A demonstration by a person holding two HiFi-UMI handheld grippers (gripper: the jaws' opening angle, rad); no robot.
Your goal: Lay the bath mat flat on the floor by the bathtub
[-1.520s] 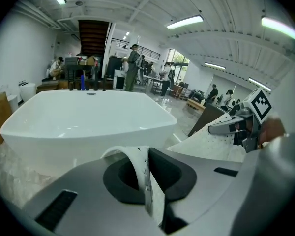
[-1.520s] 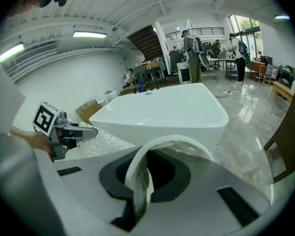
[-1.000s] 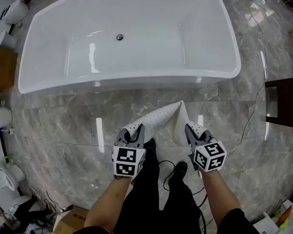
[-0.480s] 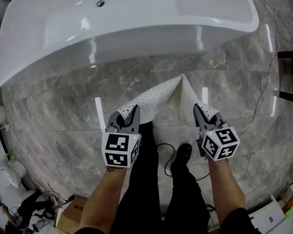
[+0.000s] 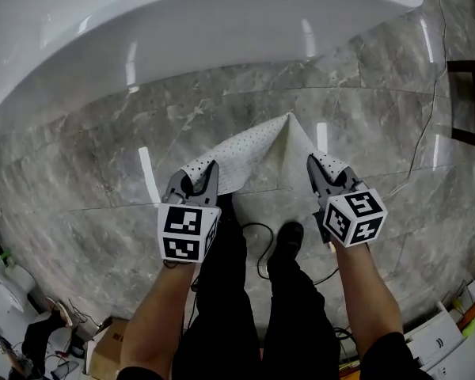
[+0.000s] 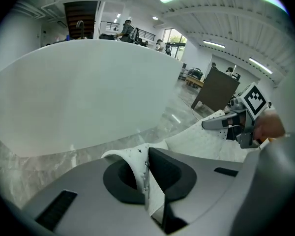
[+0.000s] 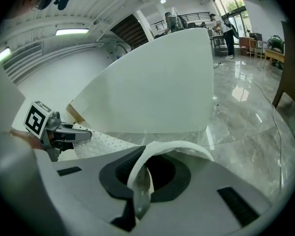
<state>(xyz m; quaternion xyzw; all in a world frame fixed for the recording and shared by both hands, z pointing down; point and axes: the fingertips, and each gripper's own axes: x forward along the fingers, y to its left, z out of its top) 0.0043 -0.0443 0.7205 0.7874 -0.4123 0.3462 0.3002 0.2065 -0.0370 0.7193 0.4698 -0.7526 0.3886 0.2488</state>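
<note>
A white perforated bath mat [image 5: 249,150] hangs folded between my two grippers, its far point reaching toward the white bathtub [image 5: 166,38] over the grey marble floor [image 5: 87,172]. My left gripper [image 5: 208,170] is shut on the mat's left corner [image 6: 137,163]. My right gripper [image 5: 317,165] is shut on the right corner [image 7: 147,168]. In the left gripper view the right gripper [image 6: 221,124] shows across the mat; in the right gripper view the left gripper [image 7: 78,132] shows likewise. The tub's white wall [image 6: 83,92] fills the space ahead.
The person's legs and black shoes [image 5: 286,240] stand just behind the mat, with a black cable [image 5: 257,248] on the floor by them. A dark wooden piece of furniture [image 5: 471,101] stands at the right. Boxes and clutter [image 5: 32,339] lie at the lower left.
Both grippers have come down toward the floor with the mat held between them, and the bathtub has slid up and out toward the top of the head view.
</note>
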